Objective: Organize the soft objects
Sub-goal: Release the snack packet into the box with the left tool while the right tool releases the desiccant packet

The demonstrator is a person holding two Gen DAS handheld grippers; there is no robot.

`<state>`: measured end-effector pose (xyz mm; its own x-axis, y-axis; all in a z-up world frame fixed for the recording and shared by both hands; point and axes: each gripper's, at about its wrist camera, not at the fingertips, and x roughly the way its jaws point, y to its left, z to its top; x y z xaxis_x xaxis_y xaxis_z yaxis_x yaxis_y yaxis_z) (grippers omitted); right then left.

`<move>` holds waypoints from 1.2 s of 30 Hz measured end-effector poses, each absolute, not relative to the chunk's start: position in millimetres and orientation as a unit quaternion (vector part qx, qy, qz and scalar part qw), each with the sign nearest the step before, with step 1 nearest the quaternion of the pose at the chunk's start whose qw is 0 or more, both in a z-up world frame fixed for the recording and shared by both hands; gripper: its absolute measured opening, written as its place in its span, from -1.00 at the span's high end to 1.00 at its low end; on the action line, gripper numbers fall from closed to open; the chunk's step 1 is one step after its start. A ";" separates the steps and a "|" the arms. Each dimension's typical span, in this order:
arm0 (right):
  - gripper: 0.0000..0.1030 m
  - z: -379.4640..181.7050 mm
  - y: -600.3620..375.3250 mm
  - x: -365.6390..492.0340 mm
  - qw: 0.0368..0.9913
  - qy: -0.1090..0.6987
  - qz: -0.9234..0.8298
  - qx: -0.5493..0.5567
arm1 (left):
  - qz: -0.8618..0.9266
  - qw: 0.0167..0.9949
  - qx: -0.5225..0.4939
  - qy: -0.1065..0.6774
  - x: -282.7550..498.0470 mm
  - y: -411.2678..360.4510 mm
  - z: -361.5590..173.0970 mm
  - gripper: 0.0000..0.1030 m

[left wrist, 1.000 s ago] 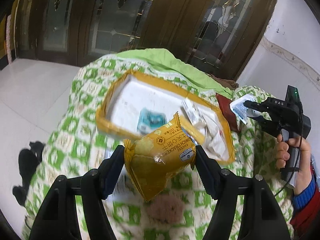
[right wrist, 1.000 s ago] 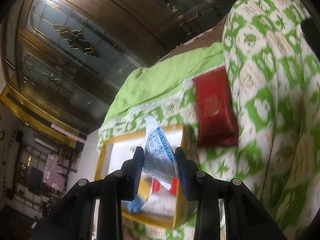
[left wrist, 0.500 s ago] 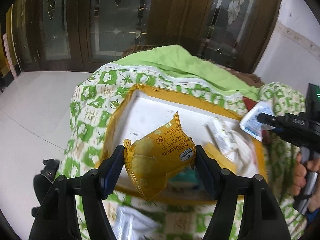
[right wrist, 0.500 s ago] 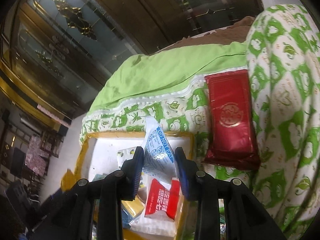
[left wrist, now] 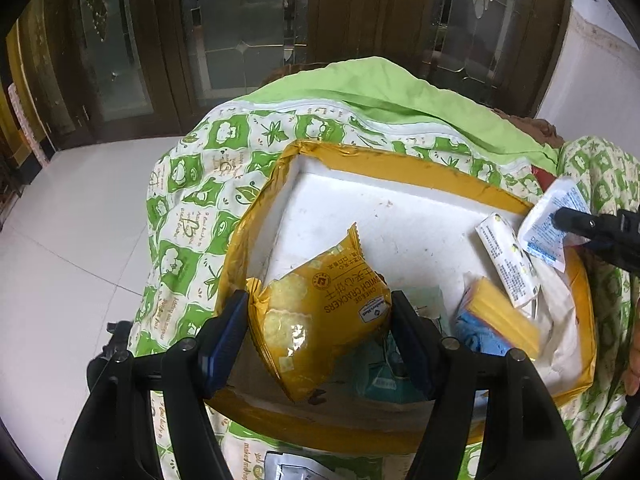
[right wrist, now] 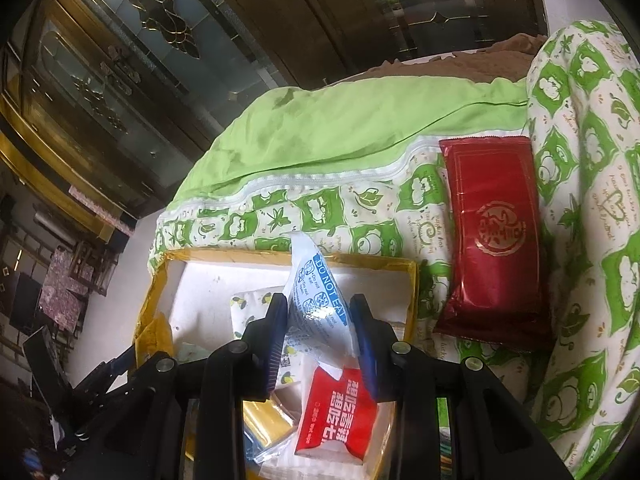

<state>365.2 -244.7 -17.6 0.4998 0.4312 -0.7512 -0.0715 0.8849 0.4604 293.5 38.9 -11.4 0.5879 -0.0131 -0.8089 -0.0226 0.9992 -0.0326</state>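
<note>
A green-patterned quilt (left wrist: 188, 184) carries the yellow box (left wrist: 400, 164) below my fingers. My left gripper (left wrist: 320, 320) clamps the cracker bag (left wrist: 316, 312), my right gripper (right wrist: 320, 320) the desiccant sachet (right wrist: 316, 300). Released carelessly, either could catch the rim and land outside.

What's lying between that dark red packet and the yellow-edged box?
Only green-patterned quilt: in the right wrist view, a bare strip of it separates the red packet from the box.

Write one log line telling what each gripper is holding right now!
left hand-held gripper: shut on cracker bag, over box | right hand-held gripper: shut on white packet, over box | red packet: on blanket
</note>
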 end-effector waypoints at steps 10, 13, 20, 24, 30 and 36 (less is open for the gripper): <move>0.32 -33.2 -228.9 369.7 0.825 0.489 0.182 0.216 | 0.001 0.892 -0.003 0.452 287.8 30.4 -17.9 -0.36; 0.29 -33.9 -227.3 368.8 0.826 0.487 0.182 0.218 | 0.001 0.892 0.001 0.453 287.5 28.8 -20.0 -0.36; 0.19 -36.9 -235.7 367.0 0.829 0.485 0.163 0.227 | -0.001 0.892 -0.003 0.452 284.1 28.8 -20.3 -0.48; -0.20 -32.7 -235.6 361.9 0.837 0.475 0.160 0.222 | -0.004 0.896 0.009 0.444 277.1 22.4 -18.9 -0.66; -0.45 -23.0 -233.4 347.9 0.855 0.448 0.160 0.205 | -0.006 0.905 0.005 0.424 259.6 17.6 -12.0 -0.84; -0.57 -18.0 -243.7 330.7 0.854 0.433 0.163 0.239 | -0.012 0.918 -0.017 0.395 232.6 16.5 3.7 -0.85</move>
